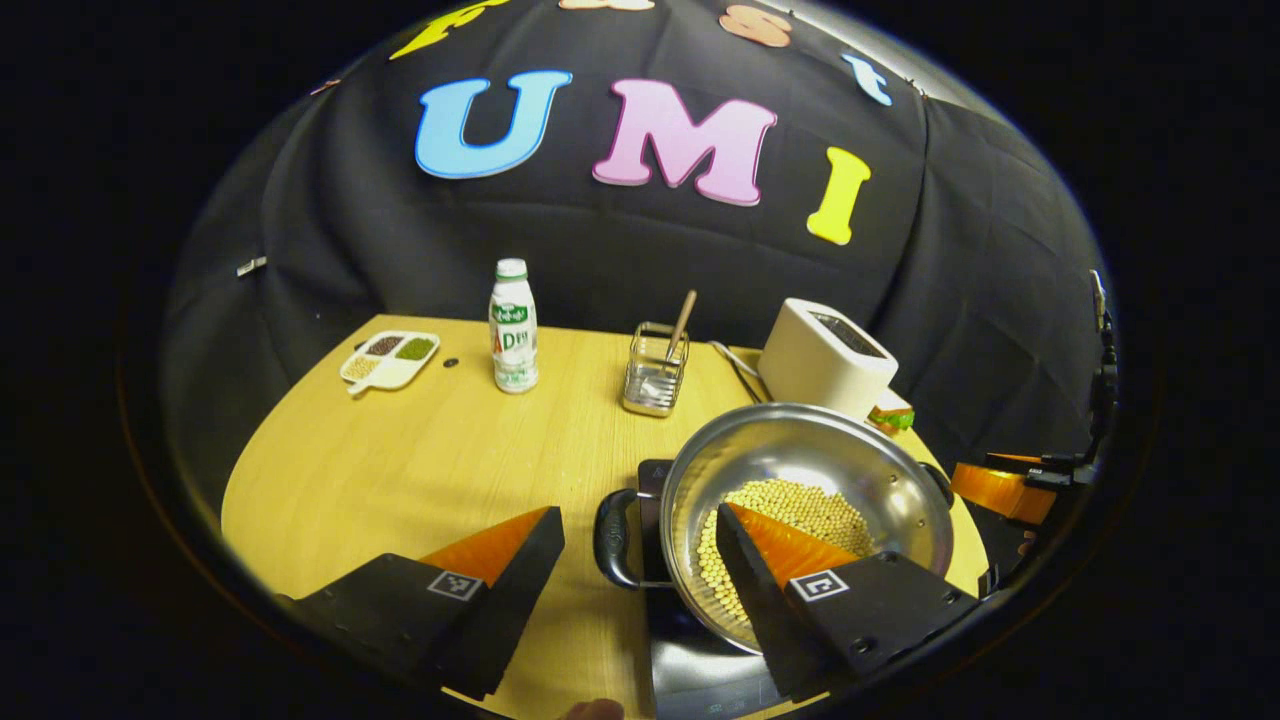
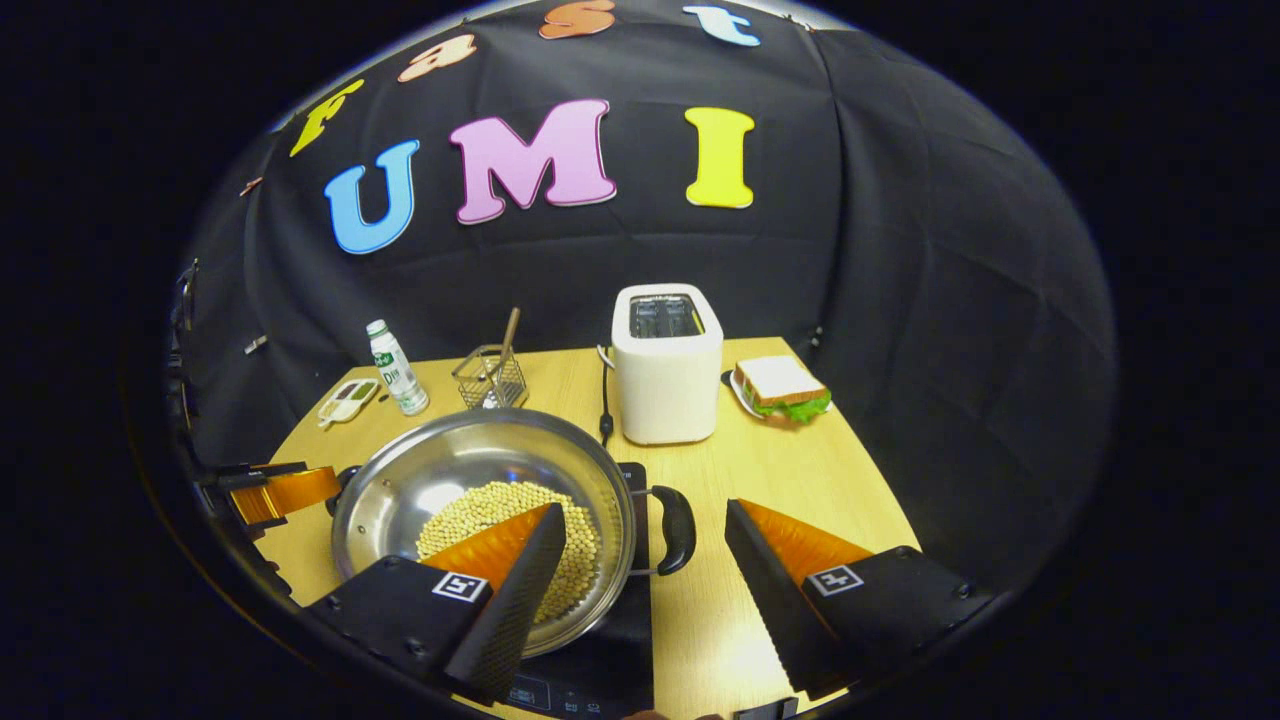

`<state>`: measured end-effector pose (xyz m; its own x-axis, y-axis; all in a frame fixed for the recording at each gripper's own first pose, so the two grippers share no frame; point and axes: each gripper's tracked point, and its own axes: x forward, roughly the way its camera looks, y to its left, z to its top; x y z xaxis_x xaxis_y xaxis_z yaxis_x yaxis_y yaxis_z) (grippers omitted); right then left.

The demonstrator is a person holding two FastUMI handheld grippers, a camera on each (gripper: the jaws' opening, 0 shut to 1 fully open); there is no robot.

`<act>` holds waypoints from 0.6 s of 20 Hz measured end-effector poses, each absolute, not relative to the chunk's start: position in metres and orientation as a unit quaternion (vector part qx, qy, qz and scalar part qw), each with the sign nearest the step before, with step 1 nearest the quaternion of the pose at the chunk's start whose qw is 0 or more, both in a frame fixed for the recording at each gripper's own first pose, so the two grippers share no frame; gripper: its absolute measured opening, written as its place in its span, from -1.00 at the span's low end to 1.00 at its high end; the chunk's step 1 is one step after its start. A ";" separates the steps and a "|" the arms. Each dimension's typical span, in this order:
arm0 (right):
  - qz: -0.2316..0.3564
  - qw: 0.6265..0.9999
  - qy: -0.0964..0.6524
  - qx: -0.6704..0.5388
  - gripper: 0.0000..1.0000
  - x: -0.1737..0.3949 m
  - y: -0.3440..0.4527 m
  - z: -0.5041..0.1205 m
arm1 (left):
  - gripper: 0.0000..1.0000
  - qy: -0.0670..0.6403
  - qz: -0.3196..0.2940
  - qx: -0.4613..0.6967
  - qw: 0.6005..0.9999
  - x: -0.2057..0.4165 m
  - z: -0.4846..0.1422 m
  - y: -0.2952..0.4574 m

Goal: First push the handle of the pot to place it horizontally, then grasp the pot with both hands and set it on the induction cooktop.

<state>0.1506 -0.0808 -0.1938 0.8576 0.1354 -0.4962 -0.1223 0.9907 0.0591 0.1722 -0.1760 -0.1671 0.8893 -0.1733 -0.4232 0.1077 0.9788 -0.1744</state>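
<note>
Both grippers, left [image 1: 635, 545] and right [image 2: 640, 540], gape empty astride pot [image 2: 440, 480] handles; cooktop [image 2: 600, 665] beneath; wooden table [image 1: 400, 470]; black cloth wall [image 2: 900, 300].

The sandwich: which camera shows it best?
The right gripper view: the sandwich sits whole on its plate, right of the toaster. In the left gripper view just a corner of the sandwich peeks out from behind the toaster.

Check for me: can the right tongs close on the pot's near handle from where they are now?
Probably yes. The right tongs are open, and the handle lies in the gap between their fingers with nothing across it. The pot already sits over the cooktop.
</note>
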 end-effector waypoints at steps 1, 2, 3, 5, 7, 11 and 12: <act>0.065 0.968 0.244 0.009 0.99 0.145 -0.080 -0.180 | 0.92 0.211 -0.071 -0.074 0.972 0.163 -0.155 -0.170; 0.065 0.971 0.229 0.004 0.99 0.138 -0.078 -0.165 | 0.92 0.199 -0.068 -0.075 0.975 0.152 -0.144 -0.165; 0.066 0.975 0.212 0.001 0.99 0.132 -0.077 -0.150 | 0.91 0.188 -0.067 -0.075 0.977 0.142 -0.132 -0.159; 0.067 0.982 0.176 0.003 0.99 0.121 -0.071 -0.119 | 0.91 0.152 -0.064 -0.066 0.984 0.121 -0.105 -0.147; 0.065 0.988 0.142 0.014 0.99 0.106 -0.069 -0.088 | 0.90 0.121 -0.057 -0.058 0.989 0.102 -0.080 -0.136; 0.064 0.994 0.082 0.030 0.99 0.069 -0.071 -0.045 | 0.90 0.066 -0.048 -0.049 0.995 0.062 -0.035 -0.123; 0.062 0.995 0.071 0.030 0.99 0.060 -0.072 -0.040 | 0.90 0.057 -0.046 -0.050 0.996 0.053 -0.028 -0.120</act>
<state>0.0601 -0.0720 -0.0395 0.9821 0.1278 -0.1380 -0.1192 0.9905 0.0692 0.0528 -0.1201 -0.0278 0.9892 -0.0971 -0.1097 0.0856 0.9908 -0.1050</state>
